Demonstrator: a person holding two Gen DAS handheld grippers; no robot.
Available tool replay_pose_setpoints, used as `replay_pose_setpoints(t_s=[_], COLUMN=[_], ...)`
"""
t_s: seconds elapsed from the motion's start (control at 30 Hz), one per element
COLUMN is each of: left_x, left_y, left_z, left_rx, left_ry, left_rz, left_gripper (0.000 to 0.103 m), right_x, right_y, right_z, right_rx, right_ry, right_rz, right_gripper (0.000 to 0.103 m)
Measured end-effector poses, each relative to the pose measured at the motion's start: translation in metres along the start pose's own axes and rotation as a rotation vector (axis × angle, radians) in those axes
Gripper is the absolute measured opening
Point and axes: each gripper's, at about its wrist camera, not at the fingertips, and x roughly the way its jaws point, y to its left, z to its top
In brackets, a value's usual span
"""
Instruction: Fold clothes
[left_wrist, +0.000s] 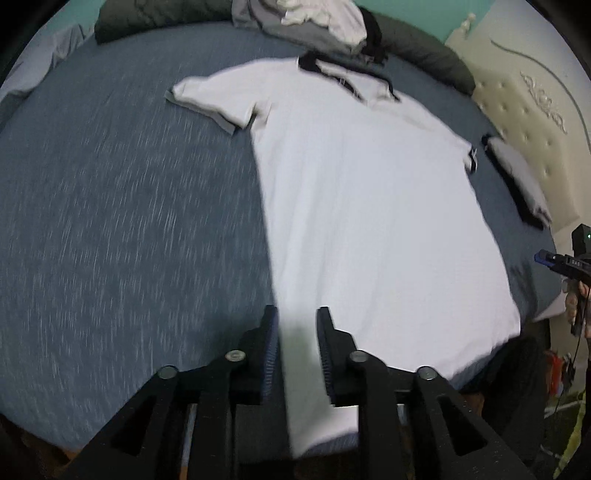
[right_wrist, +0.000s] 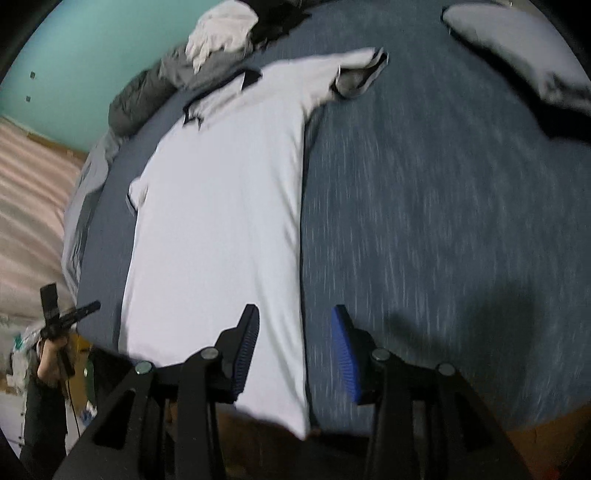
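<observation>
A white polo shirt (left_wrist: 362, 206) with a dark collar lies spread flat on the blue bed (left_wrist: 110, 192), collar at the far end and both short sleeves out. My left gripper (left_wrist: 297, 310) hovers open over the shirt's near left corner, and the fabric shows in the gap without the pads pressing it. In the right wrist view the same shirt (right_wrist: 221, 206) runs away from me. My right gripper (right_wrist: 295, 310) is open above its near right edge. Each gripper also appears at the rim of the other view: the right gripper (left_wrist: 565, 262) and the left gripper (right_wrist: 66, 317).
A heap of unfolded clothes (left_wrist: 314, 22) sits past the collar on a dark grey bolster (left_wrist: 424, 55). A folded grey and black garment (left_wrist: 517, 177) lies by the cream tufted headboard (left_wrist: 535, 110). The bed's near edge runs just under the grippers.
</observation>
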Motion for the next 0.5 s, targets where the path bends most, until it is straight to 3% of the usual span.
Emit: replay_pose_setpoints(t_s=[0.2, 0.5], left_x=[0.035, 0.077], left_y=[-0.026, -0.048], left_z=[0.043, 0.070], left_rx=[-0.024, -0.052], left_ry=[-0.055, -0.112], left_rz=[-0.062, -0.097], left_gripper=[0.036, 0.038], right_x=[0.013, 0.049], right_y=[-0.006, -0.028], right_z=[0.046, 0.106], right_rx=[0.076, 0.189], right_ry=[-0.073, -0.117], right_rz=[0.025, 0.065], right_gripper=[0.041, 0.041])
